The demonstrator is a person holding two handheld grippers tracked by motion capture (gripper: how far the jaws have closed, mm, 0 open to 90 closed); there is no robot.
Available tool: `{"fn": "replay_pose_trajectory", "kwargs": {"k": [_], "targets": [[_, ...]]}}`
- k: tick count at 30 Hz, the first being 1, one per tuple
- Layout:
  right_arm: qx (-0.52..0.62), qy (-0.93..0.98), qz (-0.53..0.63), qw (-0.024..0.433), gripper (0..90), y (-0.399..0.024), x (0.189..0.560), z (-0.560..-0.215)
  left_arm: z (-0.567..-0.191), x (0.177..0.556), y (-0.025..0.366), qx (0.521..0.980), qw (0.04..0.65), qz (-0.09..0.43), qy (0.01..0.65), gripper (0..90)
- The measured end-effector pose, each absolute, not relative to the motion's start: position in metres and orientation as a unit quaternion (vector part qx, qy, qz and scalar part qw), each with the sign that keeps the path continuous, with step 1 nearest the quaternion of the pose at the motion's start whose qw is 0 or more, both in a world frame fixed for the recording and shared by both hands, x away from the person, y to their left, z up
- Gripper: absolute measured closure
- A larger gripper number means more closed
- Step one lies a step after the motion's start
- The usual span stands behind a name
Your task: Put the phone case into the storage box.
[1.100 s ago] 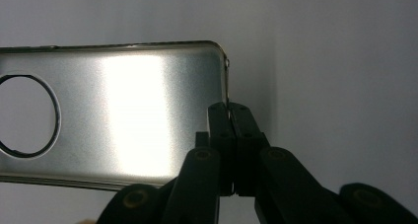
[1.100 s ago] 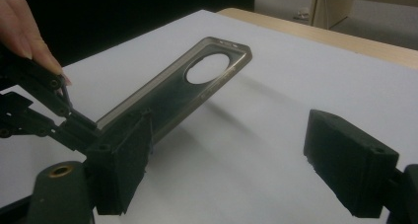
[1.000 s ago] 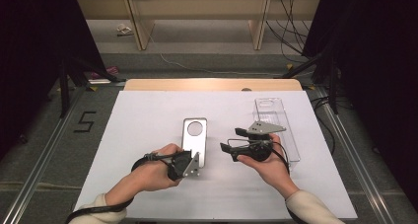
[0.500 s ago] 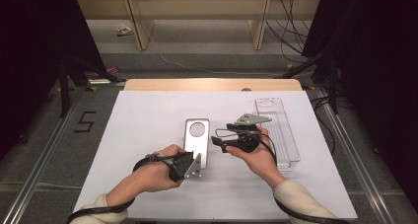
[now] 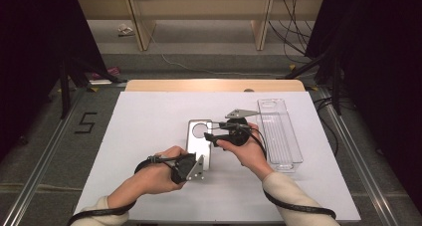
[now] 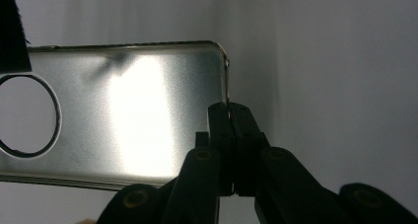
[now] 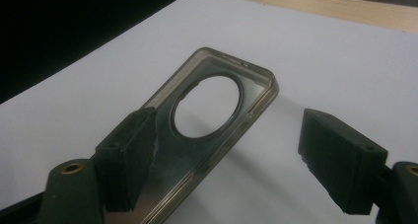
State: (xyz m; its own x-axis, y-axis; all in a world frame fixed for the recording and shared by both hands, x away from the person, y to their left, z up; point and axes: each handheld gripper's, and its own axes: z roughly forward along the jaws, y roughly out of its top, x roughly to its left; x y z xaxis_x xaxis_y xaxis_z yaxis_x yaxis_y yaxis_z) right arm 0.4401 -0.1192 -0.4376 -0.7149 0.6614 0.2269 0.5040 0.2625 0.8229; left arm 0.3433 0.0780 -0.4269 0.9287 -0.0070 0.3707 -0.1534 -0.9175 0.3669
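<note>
the right gripper (image 5: 211, 134) has moved left from the clear tray (image 5: 279, 132) to the phone case (image 5: 199, 141), jaws wide astride its far, ring-hole end, while the left gripper (image 6: 230, 116) pinches its near edge, long axis running away from the person.

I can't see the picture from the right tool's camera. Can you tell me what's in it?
A see-through phone case with a big round hole lies on a white table. The right tool is open, one black jaw over the case's left edge and the other off to its right, above the table.
</note>
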Motion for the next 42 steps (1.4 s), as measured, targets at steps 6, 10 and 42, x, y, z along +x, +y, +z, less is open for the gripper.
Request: {"fn": "replay_pose_trajectory", "kwargs": {"k": [6, 10, 42], "targets": [[0.377, 0.791, 0.477, 0.071, 27.9, -0.1164, 0.4451, -0.4425, -0.4265, 0.3425, 0.077, 0.961, 0.198, 0.186, -0.045, 88.6], [0.382, 0.79, 0.475, 0.068, 31.4, -0.1164, 0.4473, -0.4445, -0.4263, 0.3415, 0.0757, 0.962, 0.196, 0.185, -0.048, 88.6], [0.386, 0.781, 0.488, 0.057, 66.5, -0.1186, 0.4481, -0.4356, -0.4305, 0.3407, 0.0726, 0.964, 0.186, 0.182, -0.057, 88.7]]}}
